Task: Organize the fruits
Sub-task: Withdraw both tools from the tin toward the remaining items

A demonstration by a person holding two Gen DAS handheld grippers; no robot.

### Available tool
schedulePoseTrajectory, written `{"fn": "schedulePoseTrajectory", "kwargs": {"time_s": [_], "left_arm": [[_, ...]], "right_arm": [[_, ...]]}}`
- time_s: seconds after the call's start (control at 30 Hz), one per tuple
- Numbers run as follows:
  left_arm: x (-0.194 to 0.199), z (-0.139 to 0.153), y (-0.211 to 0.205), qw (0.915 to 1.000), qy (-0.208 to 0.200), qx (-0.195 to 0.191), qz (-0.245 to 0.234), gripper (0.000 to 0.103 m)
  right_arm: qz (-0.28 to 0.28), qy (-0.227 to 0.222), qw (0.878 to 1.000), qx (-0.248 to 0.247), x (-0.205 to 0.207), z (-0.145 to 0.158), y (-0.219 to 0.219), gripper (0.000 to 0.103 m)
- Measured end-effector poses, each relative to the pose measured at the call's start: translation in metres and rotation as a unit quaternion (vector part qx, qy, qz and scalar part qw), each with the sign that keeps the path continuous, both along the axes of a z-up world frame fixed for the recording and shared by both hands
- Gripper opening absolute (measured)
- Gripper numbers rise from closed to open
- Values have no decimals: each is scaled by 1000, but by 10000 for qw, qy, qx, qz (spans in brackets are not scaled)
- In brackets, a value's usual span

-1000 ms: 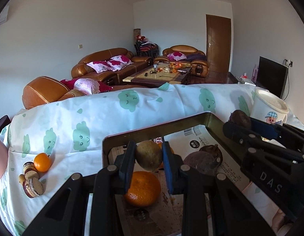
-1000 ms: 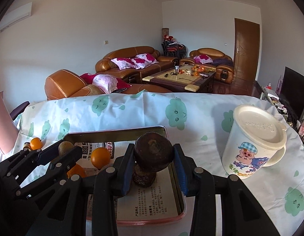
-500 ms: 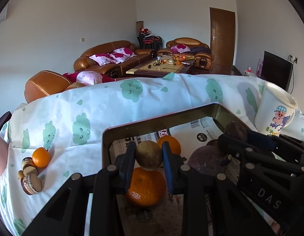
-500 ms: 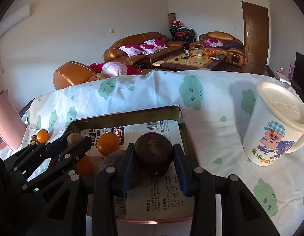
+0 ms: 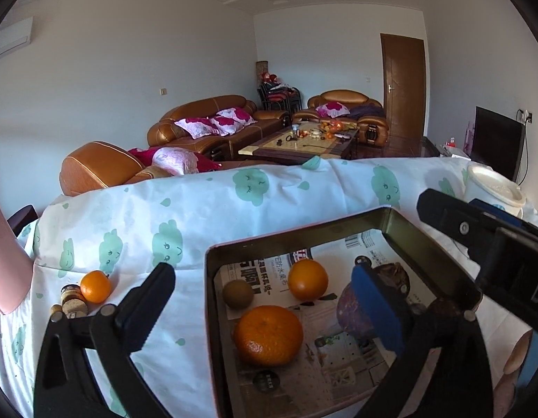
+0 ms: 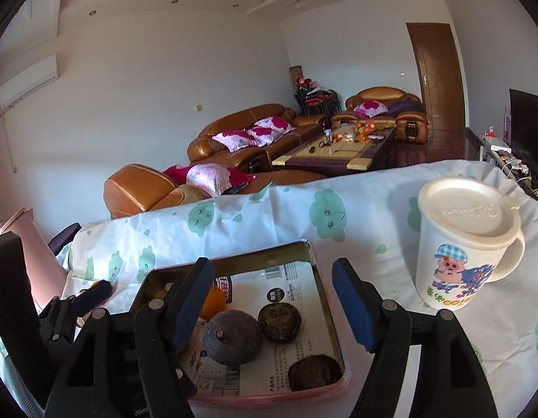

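Right wrist view: both grippers' jaws gape empty above the tray (image 6: 324, 299).

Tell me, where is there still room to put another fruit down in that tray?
In the tray, bare paper shows at the far right corner, beyond the brown fruit. The middle is crowded around the purple fruit. Outside, open cloth lies between tray and mug.
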State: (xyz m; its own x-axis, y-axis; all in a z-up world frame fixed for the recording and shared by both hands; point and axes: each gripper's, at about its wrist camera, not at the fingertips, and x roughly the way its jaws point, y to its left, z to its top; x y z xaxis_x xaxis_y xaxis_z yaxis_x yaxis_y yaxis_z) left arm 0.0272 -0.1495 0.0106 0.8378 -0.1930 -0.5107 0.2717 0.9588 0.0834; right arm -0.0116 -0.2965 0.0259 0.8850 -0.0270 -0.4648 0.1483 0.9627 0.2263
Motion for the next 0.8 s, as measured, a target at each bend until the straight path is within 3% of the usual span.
{"fn": "schedulePoseTrajectory", "kwargs": {"time_s": [0.3, 0.8], "left_arm": [[-7, 2, 14, 9999, -68, 18, 139, 103], [-17, -2, 46, 9996, 67, -45, 255, 103]], "right_arm": [[-264, -273, 9976, -585, -2, 0, 11, 75], [-385, -276, 9980, -423, -13, -8, 17, 75]]}}
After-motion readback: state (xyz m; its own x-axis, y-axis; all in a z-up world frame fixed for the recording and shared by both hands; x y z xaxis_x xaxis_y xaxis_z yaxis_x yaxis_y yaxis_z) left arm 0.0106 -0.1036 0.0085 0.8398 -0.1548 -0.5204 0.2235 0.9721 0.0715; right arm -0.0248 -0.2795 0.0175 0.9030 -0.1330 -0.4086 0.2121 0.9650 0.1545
